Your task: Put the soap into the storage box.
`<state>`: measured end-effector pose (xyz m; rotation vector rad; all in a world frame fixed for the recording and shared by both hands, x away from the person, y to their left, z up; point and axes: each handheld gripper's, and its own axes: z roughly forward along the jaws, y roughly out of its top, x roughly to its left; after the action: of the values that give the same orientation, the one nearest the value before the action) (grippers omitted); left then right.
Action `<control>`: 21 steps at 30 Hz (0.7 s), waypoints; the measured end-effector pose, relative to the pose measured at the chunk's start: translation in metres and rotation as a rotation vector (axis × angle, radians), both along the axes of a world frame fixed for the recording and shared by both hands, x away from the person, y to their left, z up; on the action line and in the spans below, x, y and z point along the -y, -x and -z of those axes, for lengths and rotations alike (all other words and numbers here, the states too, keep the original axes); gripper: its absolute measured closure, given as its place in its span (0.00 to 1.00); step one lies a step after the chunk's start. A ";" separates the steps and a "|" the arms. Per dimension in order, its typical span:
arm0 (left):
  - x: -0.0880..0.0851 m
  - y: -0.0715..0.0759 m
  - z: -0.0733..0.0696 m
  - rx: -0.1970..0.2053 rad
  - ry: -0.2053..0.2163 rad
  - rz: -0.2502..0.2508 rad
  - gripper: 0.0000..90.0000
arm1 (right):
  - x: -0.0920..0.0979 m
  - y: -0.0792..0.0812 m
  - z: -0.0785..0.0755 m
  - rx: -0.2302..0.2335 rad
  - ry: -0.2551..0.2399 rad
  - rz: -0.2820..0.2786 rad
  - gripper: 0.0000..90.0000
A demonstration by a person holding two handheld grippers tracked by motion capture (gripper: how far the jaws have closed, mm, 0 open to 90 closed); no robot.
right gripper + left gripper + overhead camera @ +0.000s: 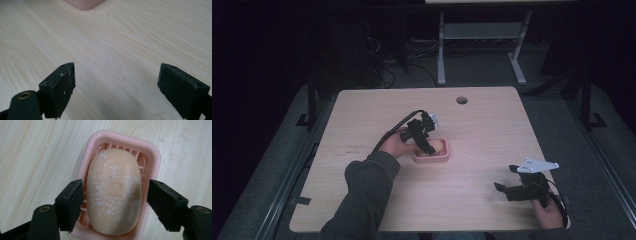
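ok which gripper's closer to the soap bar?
Left. The left gripper straddles the soap bar in the pink dish, jaws open. The right gripper sits apart near the table's near right edge.

— What colours do you have between the jaws of your left gripper [113, 202]?

— A peach soap bar [113, 191], flecked and streaked with white, lying in a pale pink soap dish [152, 152] with a ribbed floor.

— And the gripper itself?

— Black jaws and body; your right gripper [116, 86] is black too, with a light grey plate [534, 164] on top.

— Under your grippers?

— A pale wood-grain worktop [130, 42], and your sleeve [364, 192] is dark grey-green.
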<state>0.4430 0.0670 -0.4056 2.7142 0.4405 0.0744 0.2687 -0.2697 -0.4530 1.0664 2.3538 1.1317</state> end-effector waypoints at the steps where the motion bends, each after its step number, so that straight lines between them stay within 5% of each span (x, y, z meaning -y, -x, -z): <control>1: 0.000 0.001 0.000 -0.005 0.005 -0.001 0.31 | 0.000 0.000 0.000 0.001 0.001 -0.001 0.16; 21: -0.024 0.020 -0.006 -0.009 0.046 -0.037 0.29 | -0.003 -0.001 0.001 -0.009 0.006 0.005 0.16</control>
<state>0.4226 0.0913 -0.4000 2.6628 0.4888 0.0619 0.2696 -0.2668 -0.4536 1.0775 2.3589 1.1197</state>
